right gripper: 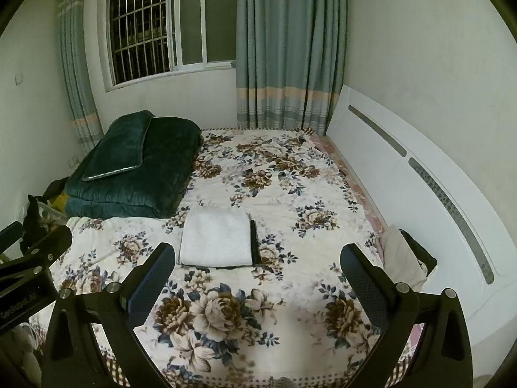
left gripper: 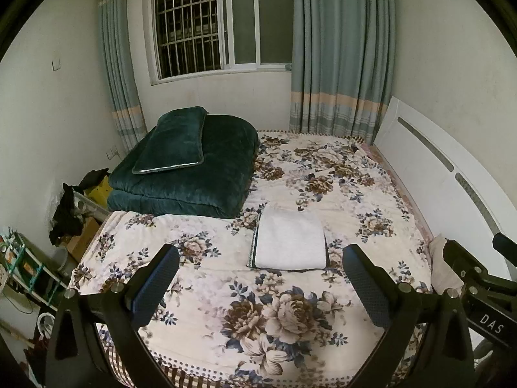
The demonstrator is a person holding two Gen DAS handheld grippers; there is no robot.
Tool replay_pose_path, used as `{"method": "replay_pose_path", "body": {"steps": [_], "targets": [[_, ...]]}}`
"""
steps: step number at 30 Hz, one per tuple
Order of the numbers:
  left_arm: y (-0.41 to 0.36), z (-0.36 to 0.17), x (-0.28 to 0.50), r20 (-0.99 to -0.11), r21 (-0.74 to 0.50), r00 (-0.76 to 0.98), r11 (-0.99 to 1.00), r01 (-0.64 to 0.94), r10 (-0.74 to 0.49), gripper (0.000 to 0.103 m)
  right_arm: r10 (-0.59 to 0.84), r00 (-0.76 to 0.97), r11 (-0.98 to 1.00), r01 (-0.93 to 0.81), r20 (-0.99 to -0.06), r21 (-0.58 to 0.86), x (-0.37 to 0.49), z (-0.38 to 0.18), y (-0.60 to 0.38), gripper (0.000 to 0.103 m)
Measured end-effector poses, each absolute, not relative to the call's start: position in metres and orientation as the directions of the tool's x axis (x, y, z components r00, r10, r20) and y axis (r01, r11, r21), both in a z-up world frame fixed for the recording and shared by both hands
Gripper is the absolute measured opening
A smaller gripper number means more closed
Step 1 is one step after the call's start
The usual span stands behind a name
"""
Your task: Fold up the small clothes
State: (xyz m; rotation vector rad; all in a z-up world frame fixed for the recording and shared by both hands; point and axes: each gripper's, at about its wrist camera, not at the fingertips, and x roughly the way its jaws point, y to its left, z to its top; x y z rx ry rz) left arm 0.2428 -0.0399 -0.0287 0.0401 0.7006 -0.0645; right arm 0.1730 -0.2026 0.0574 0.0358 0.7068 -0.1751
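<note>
1. Behind the floral bedspread (left gripper: 290, 323) were a barred window (left gripper: 190, 29) and grey-green curtains (left gripper: 342, 48); a dark green quilt (left gripper: 194, 177) lay folded in the far left corner.
2. Your white folded garment (left gripper: 290, 242) rested flat in the middle of the bed, with a dark piece just under it, so this fold looked finished.
3. Your left gripper (left gripper: 261, 283) and right gripper (right gripper: 258, 278) hovered near it with fingers spread wide, grasping nothing.
4. One crumpled beige cloth (right gripper: 404, 255) by the white headboard (right gripper: 420, 177) seemed left to fold.
</note>
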Motion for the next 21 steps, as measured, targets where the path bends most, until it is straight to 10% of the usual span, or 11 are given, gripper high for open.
{"method": "replay_pose_path", "body": {"steps": [21], "targets": [[-0.035, -0.022, 0.251, -0.639, 0.026, 0.768, 0.997, 0.068, -0.036, 0.103, -0.145, 0.749, 0.985, 0.171, -0.647, -0.023, 0.171, 0.058, -0.201, 0.103]]}}
